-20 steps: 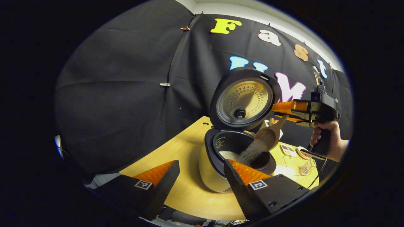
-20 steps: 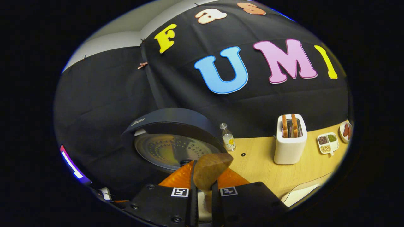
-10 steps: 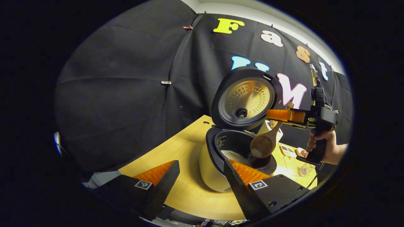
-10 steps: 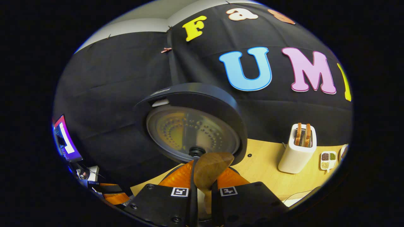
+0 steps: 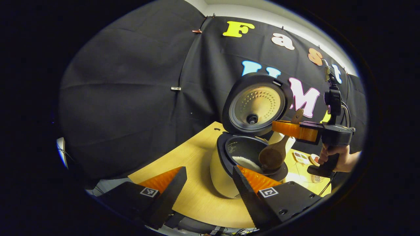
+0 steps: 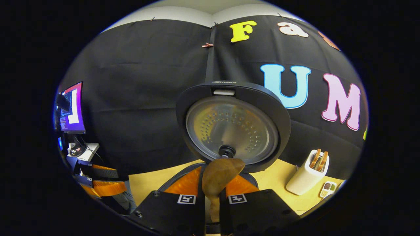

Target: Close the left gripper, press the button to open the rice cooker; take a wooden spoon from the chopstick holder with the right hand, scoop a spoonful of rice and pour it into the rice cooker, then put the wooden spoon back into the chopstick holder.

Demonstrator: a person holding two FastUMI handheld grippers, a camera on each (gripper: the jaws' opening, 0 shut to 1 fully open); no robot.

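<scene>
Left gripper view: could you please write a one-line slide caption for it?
Right gripper holds the wooden spoon bowl-down over the open rice cooker, rice inside; left gripper waits open.

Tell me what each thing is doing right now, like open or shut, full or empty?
rice cooker: open, white rice in its pot.
lid: raised, standing upright.
wooden spoon: held over the pot, bowl tipped down, no rice falling.
right gripper: shut on the wooden spoon's handle.
left gripper: open, holding nothing.
toaster: two slices sticking up out of it.
</scene>
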